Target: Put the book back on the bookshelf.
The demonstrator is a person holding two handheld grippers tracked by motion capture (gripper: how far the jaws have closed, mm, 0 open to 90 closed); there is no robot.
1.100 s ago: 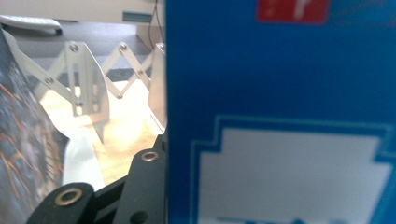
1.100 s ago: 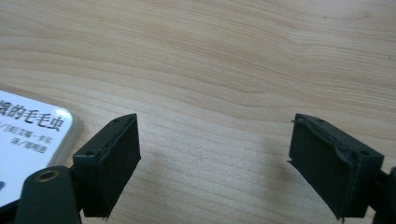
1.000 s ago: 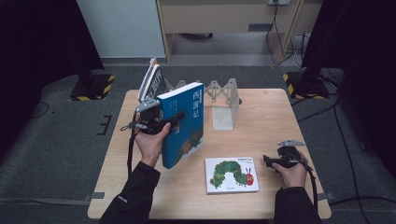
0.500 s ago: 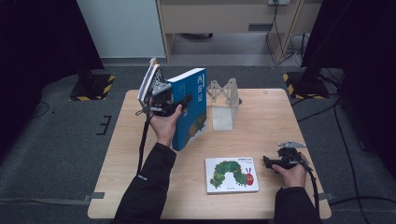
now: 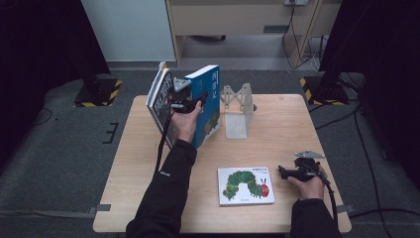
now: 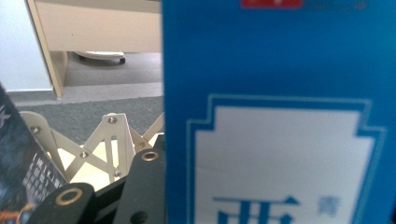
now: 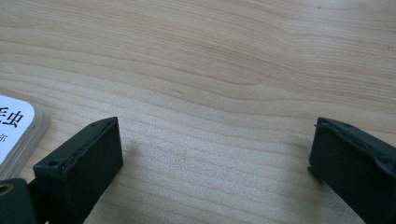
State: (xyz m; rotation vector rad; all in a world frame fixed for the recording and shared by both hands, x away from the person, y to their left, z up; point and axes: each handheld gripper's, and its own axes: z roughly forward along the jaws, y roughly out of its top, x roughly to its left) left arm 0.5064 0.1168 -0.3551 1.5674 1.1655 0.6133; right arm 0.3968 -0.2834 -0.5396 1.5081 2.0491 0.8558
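**Blue book heading for the rack, right hand now free**

Dark studio-ish room, grey carpet, and a pale wooden desk (image 5: 148,198) in the middle. Quick rundown of where things stand.

Left tongs (image 5: 189,103) are clamped on the blue book (image 5: 210,111), which is up off the desk and standing on end, up around 11 o'clock from the desk centre. Jaws sit partway closed with the book's thickness between them. Compared with a second ago the book has travelled away from the person and a bit toward the back edge, so now it's right next to the grey-covered book (image 5: 159,99) leaning at the far left, and just left of the white folding book rack (image 5: 237,106). From the left gripper view the blue cover (image 6: 280,116) is right up against the lens, with the rack's lattice (image 6: 107,140) peeking out behind it.

Right tongs (image 5: 285,172) are parked at about 4 o'clock, low by the desk, and their jaws have just been opening. They're wide apart with nothing between them but bare wood. The caterpillar picture book (image 5: 245,184) lies flat just beside them at 5 o'clock, untouched by the pads; its corner (image 7: 14,130) pokes into the right gripper view.

My read: the blue book is about to get slotted in by the rack, and the caterpillar one looks like it's next.
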